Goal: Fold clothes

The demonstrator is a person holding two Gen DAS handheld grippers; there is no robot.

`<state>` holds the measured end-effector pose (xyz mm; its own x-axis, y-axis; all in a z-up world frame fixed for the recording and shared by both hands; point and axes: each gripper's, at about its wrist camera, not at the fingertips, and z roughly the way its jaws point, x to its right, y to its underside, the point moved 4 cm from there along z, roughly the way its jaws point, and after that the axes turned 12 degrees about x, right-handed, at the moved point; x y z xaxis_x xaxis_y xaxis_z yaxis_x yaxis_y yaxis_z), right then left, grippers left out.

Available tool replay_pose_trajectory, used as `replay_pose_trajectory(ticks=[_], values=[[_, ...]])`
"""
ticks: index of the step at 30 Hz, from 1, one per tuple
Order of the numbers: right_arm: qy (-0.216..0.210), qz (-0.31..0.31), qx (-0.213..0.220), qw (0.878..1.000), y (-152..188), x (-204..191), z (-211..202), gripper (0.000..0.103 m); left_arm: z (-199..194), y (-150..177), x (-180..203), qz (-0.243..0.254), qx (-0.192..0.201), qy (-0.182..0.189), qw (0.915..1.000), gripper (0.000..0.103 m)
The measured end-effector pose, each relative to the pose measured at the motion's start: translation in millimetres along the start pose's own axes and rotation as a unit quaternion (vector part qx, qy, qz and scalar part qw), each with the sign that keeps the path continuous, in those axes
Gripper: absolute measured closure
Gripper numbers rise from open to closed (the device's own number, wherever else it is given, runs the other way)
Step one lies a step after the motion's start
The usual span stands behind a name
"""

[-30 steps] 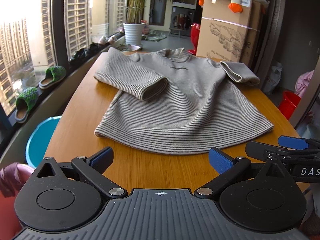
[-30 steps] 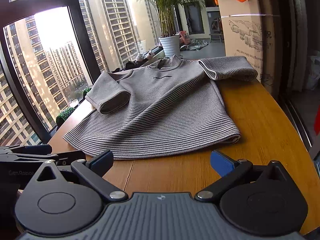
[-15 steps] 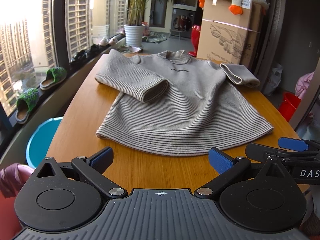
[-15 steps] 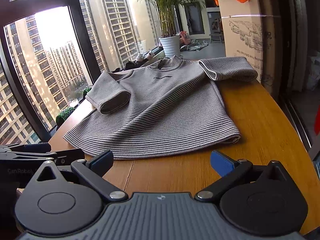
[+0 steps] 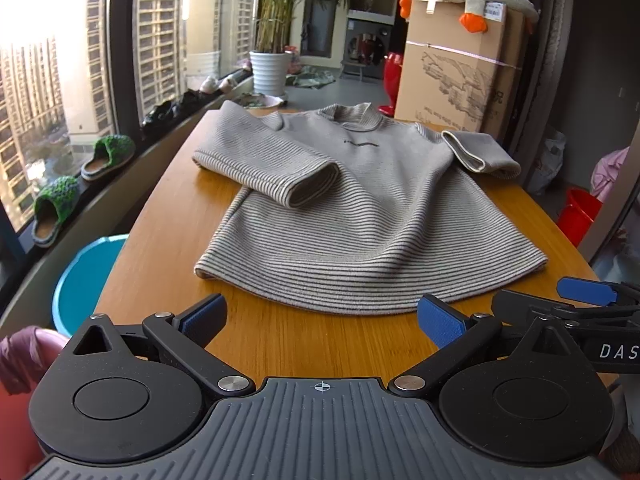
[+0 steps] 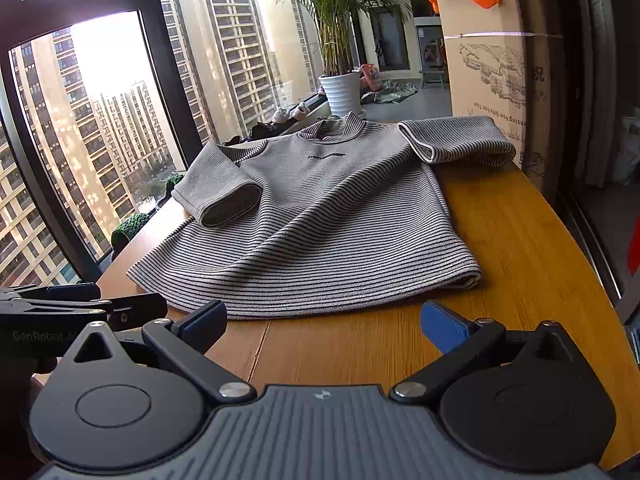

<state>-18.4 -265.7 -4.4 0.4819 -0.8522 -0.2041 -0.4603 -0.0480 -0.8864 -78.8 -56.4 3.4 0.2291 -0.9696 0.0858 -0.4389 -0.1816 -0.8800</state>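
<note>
I see a striped sweater (image 5: 360, 216) spread across the wooden table (image 5: 168, 216) beside tall windows (image 6: 100, 128); my left gripper (image 5: 320, 316) and right gripper (image 6: 324, 320) hover wide apart, empty, at its near edge.

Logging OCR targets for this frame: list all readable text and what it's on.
"DAS", cut off by the frame edge: on the right gripper's body, seen from the left wrist.
"GenRobot A", faint, cut off: on the left gripper's body, seen from the right wrist.
Dark chest print on the striped sweater: too small to read.
Printing on the cardboard box: upside down, blurred, unreadable.
White tag on the plush toy: unreadable.
</note>
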Motion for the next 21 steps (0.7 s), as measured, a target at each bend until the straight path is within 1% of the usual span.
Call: replay_pose_trajectory(ticks=[8,15,21], values=[[0.000,0.002,-0.002,1.000,-0.3,1.5,0.0,0.000,-1.0,-0.9,-0.4,-0.001,0.002,-0.002,1.0000,0.000],[0.008,0.012,0.010,1.000,-4.0,6.7,-2.2,0.000,-2.9,-1.8,-2.2,-0.002,0.005,-0.004,1.0000,0.000],[0.005,0.010,0.009,1.000,-4.7,5.5,-1.1,0.000,-3.6,-2.7,-1.9,0.001,0.006,-0.004,1.0000,0.000]])
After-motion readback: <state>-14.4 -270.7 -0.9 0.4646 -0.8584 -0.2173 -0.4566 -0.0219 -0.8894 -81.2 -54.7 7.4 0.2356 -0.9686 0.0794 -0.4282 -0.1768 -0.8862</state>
